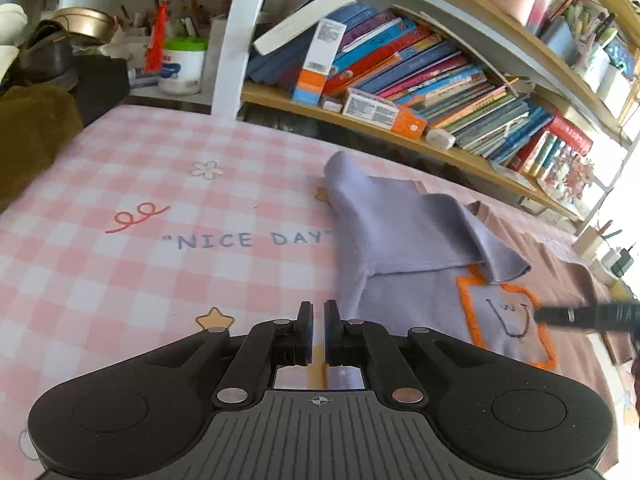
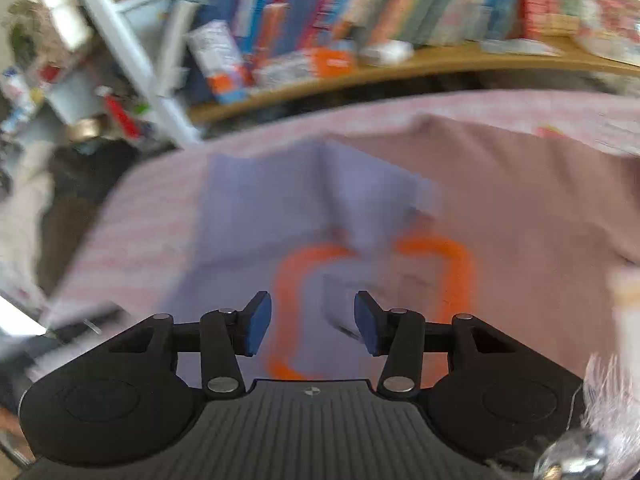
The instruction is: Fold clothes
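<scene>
Lilac shirt (image 1: 404, 232) lies partly folded.

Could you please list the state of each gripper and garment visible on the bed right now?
Left gripper: nearly shut, a thin gap, holding nothing.
Right gripper: open, empty, above the purple shirt.
Purple shirt: lying flat, one sleeve folded over its front.
Brown garment: spread flat under the purple shirt.
Sheet: flat on the bed.
</scene>
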Demonstrator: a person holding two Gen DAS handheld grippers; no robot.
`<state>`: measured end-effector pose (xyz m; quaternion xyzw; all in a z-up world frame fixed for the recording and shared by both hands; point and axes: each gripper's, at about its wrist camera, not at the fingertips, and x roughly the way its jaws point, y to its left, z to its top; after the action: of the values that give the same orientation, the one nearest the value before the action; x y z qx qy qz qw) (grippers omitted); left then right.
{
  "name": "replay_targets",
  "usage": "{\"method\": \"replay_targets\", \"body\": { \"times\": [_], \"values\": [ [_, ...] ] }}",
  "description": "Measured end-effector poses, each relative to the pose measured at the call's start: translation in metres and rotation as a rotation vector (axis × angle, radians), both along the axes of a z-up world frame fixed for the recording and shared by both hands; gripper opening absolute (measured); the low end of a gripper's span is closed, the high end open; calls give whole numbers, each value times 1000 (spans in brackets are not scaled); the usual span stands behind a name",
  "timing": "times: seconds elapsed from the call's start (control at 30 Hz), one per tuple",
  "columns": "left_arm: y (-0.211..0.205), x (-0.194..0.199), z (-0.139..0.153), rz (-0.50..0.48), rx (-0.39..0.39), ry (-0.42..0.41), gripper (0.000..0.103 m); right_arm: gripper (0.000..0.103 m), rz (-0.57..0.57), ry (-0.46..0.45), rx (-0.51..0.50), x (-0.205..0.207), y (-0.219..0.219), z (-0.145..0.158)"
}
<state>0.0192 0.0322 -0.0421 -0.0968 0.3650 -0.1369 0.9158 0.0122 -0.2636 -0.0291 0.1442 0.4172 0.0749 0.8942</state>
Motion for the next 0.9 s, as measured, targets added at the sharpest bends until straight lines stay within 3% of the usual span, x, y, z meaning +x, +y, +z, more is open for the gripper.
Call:
{"method": "replay_targets", "body": {
  "times": [0.17,0.23,0.43,0.53,0.63,0.7,0.73,0.83,0.9],
  "values": [
    [-29,-16,-9,-70,75,43,11,44,-90,42,-28,-21,-35,-17],
    [-36,-25,-12,-78,91,53,11,44,-74,20,-79,-20,-33,-16],
    [-35,-43,-11,-59,92,49,11,46,166,-147,-364,13,11,-4],
    [-28,-49,-8,-48,89,37,11,46,288,-167,-441,36,40,-10],
    [-22,-55,-5,-37,86,25,11,42,305,-137,-547,61,57,-27],
    [-17,-60,-3,-29,84,17,11,23,280,-102,-655,76,64,-40],
    [-15,-62,-2,-25,83,13,11,4,256,-88,-638,80,61,-39],
    [-8,-67,0,-15,78,2,11,4,192,-50,-538,88,50,-29],
    [-2,-64,0,-17,63,4,11,4,203,-17,-315,91,51,-6]
  ]
}}
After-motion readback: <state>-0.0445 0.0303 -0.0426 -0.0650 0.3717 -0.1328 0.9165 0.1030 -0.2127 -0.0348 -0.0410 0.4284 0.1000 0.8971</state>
